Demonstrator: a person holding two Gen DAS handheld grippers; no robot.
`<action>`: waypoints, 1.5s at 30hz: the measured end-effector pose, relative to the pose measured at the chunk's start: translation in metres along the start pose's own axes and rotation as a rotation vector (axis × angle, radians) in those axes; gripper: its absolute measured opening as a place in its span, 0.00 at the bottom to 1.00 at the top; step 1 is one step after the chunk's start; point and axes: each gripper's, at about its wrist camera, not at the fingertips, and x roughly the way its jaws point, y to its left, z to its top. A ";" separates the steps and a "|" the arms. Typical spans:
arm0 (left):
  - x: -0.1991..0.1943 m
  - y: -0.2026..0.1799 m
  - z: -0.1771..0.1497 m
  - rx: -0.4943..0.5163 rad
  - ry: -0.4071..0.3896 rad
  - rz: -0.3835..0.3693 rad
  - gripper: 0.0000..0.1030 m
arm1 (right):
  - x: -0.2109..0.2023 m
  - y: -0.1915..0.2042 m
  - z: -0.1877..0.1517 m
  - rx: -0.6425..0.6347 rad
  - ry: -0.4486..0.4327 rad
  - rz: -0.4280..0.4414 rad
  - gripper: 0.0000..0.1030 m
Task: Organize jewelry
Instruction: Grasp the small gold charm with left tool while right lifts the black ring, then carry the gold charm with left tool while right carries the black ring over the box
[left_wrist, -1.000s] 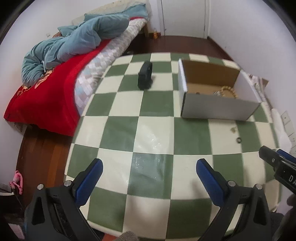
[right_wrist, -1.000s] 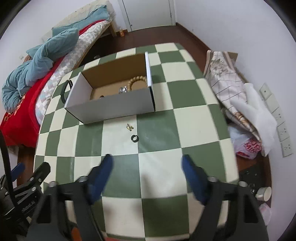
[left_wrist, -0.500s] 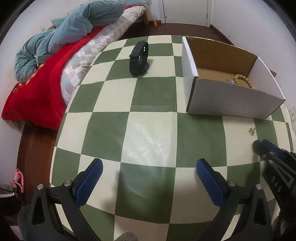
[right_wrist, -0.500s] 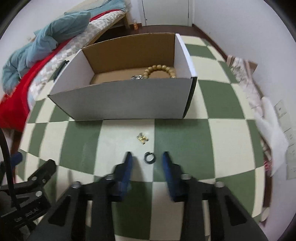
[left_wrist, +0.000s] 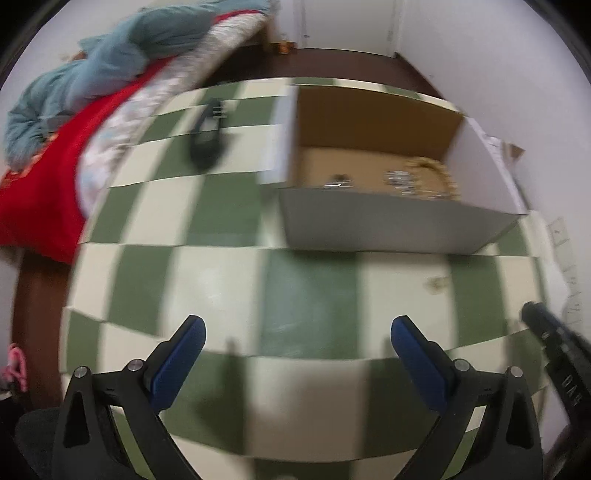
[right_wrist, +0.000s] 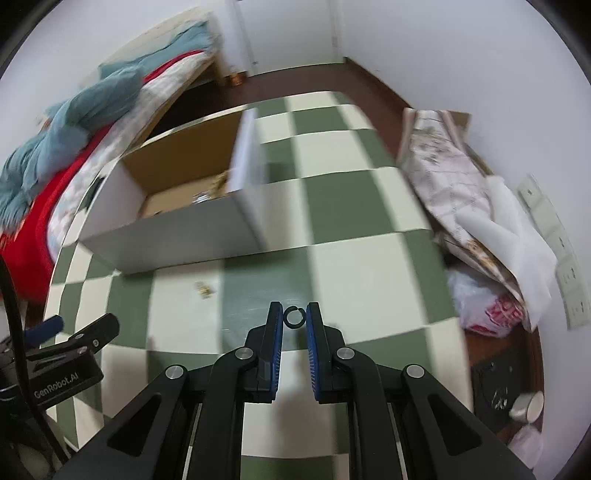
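Observation:
My right gripper (right_wrist: 294, 316) is shut on a small black ring (right_wrist: 293, 318) and holds it a little above the checkered table (right_wrist: 354, 236). A small gold piece (right_wrist: 204, 290) lies on the table to the left of it; it also shows in the left wrist view (left_wrist: 436, 283). An open cardboard box (right_wrist: 184, 225) stands behind, with a wooden bead bracelet (left_wrist: 439, 177) and small metal pieces (left_wrist: 399, 181) inside. My left gripper (left_wrist: 297, 332) is open and empty over the table, in front of the box (left_wrist: 388, 225).
A black wristband (left_wrist: 208, 136) stands on the table left of the box. A bed with red and teal bedding (left_wrist: 74, 122) lies along the left. Bags and cloth (right_wrist: 476, 206) are piled by the right wall. The right gripper's tip shows in the left wrist view (left_wrist: 546, 332).
My right gripper has closed on the black ring and lifted it off the table, pulling back from the box. My left gripper has shifted to the right, closer to the box.

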 end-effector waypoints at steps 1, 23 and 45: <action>0.003 -0.010 0.003 0.011 0.008 -0.018 0.99 | -0.001 -0.007 0.001 0.015 -0.002 -0.009 0.13; 0.028 -0.078 0.015 0.156 -0.018 -0.069 0.13 | 0.012 -0.055 -0.001 0.128 0.003 -0.036 0.13; -0.054 -0.024 0.012 0.114 -0.102 -0.106 0.11 | -0.038 0.002 0.015 0.061 -0.064 0.109 0.13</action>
